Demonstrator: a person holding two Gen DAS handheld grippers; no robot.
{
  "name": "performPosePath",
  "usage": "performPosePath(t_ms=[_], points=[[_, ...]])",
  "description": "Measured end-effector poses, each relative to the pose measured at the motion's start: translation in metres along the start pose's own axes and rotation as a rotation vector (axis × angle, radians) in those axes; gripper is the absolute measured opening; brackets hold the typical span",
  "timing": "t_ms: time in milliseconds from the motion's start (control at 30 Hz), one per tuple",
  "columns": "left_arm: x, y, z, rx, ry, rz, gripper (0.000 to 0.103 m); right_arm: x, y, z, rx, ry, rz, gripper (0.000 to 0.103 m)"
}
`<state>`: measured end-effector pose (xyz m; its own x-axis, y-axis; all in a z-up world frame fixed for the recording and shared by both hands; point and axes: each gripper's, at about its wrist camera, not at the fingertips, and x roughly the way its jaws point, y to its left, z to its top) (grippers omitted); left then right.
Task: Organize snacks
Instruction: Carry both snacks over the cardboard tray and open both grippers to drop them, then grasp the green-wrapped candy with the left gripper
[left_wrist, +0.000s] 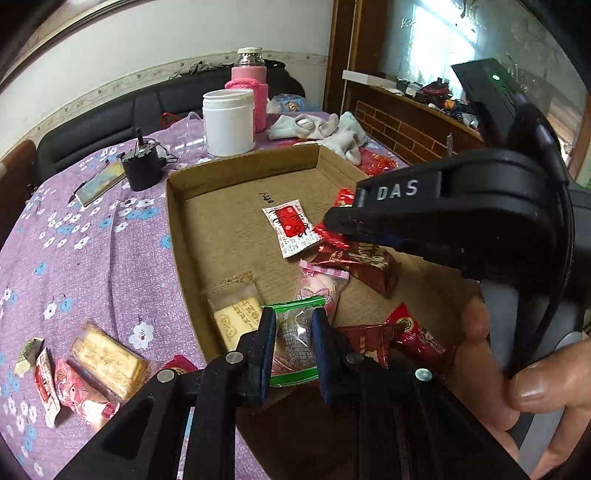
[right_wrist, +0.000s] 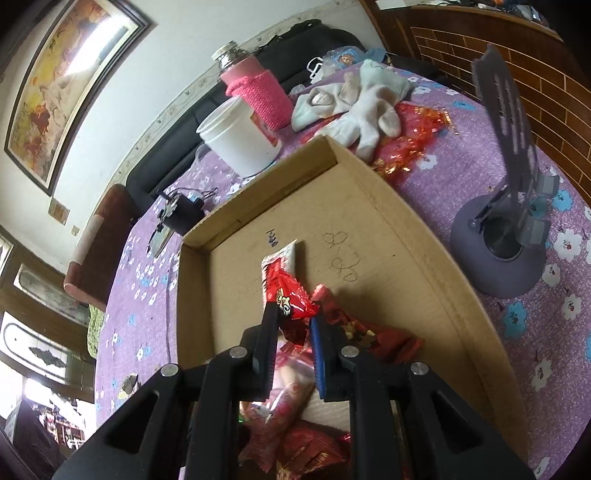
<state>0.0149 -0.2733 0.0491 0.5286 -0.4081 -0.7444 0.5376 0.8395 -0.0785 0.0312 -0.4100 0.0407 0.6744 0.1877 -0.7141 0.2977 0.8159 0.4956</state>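
Observation:
A shallow cardboard tray (left_wrist: 221, 221) lies on the purple flowered tablecloth and holds several wrapped snacks. My left gripper (left_wrist: 293, 321) is shut on a green-edged clear packet (left_wrist: 295, 332), held over the tray's near part. My right gripper (right_wrist: 293, 317) is shut on a small red packet (right_wrist: 291, 295) above the tray (right_wrist: 388, 206); in the left wrist view that gripper (left_wrist: 332, 229) comes in from the right over a white-and-red sachet (left_wrist: 291, 227). A biscuit pack (left_wrist: 236, 317), a pink packet (left_wrist: 321, 284) and dark red packets (left_wrist: 365, 262) lie in the tray.
Loose snacks (left_wrist: 92, 369) lie on the cloth left of the tray. Behind it stand a white jar (left_wrist: 229, 122), a pink knit-covered flask (left_wrist: 249, 85), a black device (left_wrist: 142, 166) and white socks (right_wrist: 351, 107). A grey phone stand (right_wrist: 506, 229) is to the right. A hand (left_wrist: 517, 376) holds the right gripper.

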Motion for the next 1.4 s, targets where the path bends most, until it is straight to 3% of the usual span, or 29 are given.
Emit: performPosePath(t_ms=[333,400,467,567,1033,1400], points=[[-0.006,0.001,-0.005,0.022,-0.036,-0.024,0.02,0.003,0.01,-0.005,-0.046,0.005,-0.02,0.019],[-0.005,0.004,-0.005,0.007,-0.022,-0.053,0.021,0.001,0.01,-0.004,-0.049,-0.007,-0.024,0.03],[-0.005,0.005,-0.004,0.006,-0.021,-0.055,0.027,-0.003,0.01,-0.004,-0.05,-0.027,-0.028,0.034],[-0.008,0.004,-0.004,0.007,-0.035,-0.055,0.035,-0.007,0.011,-0.004,-0.055,-0.042,-0.028,0.034],[-0.033,0.018,0.007,-0.034,-0.118,-0.001,0.036,-0.016,0.016,-0.003,-0.069,-0.078,-0.004,0.034],[-0.058,0.05,0.011,-0.096,-0.073,0.074,0.036,-0.021,0.026,-0.007,-0.106,-0.088,0.015,0.034]])
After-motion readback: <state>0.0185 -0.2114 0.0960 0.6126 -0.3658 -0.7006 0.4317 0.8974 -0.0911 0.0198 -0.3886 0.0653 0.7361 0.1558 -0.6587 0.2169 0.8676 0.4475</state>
